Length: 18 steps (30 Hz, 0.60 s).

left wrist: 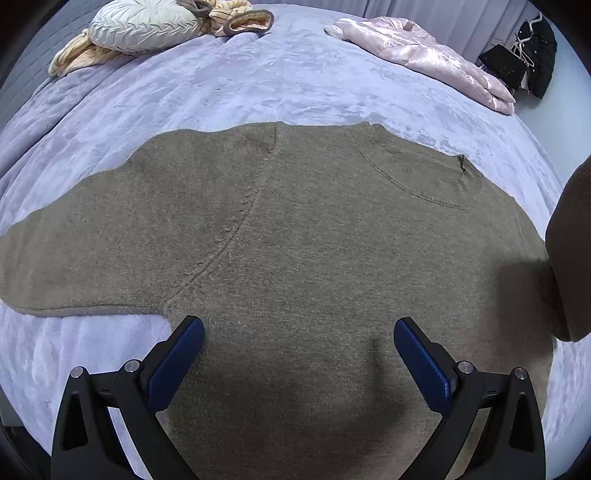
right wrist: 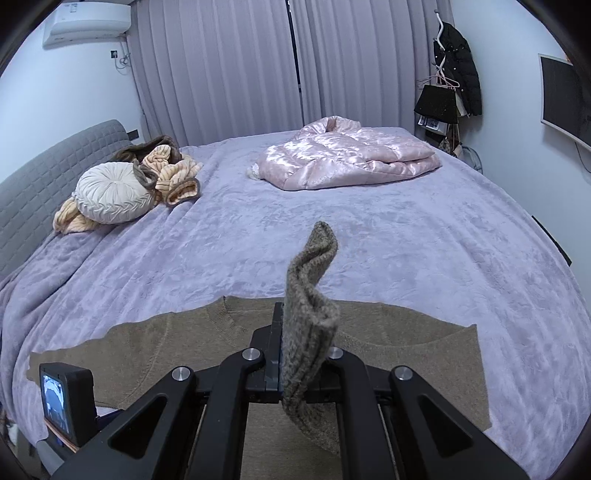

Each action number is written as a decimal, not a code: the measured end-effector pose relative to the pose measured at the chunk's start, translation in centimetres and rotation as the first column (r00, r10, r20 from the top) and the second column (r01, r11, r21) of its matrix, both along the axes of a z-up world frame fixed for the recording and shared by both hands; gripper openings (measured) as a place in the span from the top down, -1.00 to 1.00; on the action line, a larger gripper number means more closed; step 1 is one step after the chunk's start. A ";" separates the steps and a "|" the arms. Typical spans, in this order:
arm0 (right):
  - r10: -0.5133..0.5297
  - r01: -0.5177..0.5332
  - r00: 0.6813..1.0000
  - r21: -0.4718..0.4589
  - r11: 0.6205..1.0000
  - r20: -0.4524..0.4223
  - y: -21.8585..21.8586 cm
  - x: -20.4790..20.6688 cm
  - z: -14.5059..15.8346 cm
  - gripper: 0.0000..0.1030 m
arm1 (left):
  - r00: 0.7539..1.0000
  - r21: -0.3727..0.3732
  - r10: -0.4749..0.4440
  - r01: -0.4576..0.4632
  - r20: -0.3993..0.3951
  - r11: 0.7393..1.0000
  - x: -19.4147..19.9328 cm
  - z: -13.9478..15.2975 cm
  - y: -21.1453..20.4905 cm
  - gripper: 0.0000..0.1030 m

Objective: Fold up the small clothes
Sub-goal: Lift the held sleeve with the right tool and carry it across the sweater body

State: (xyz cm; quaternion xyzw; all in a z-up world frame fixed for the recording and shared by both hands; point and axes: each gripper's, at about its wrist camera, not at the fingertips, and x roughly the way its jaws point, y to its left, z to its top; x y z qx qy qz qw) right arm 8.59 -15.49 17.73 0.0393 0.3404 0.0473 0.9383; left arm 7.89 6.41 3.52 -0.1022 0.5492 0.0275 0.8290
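Sweater [left wrist: 295, 236] flat on bed [left wrist: 258, 92], body unfolded. Right tongs [right wrist: 295, 354] clamped on sleeve [right wrist: 314, 295], lifted for first fold. Left tongs [left wrist: 299, 350] wide apart, empty, above hem. Most folding left.

The left wrist view looks steeply down, close over the brown sweater [left wrist: 295, 240] on the bed [left wrist: 258, 92]. The right wrist view sits higher, facing level across toward the curtains [right wrist: 221, 66] at 12 o'clock. Both views share the round cushion [left wrist: 144, 26] and pink jacket [right wrist: 347, 155].
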 end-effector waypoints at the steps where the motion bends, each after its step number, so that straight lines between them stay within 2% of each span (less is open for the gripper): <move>1: 0.007 -0.007 1.000 0.002 1.000 -0.002 0.4 0.1 0.0 0.89 | 1.000 -0.006 0.005 -0.005 0.001 1.000 -0.1 0.0 0.2 -1.00; 10: 0.065 -0.065 0.998 0.013 0.998 -0.002 3.9 0.3 0.2 0.89 | 1.000 -0.017 0.021 -0.021 0.000 1.000 -0.5 -0.2 1.5 -1.00; 18: 0.113 -0.112 0.992 0.024 0.993 -0.048 7.8 1.6 -1.0 0.89 | 0.999 -0.013 0.044 -0.044 0.003 0.999 -0.9 -0.2 3.0 -1.00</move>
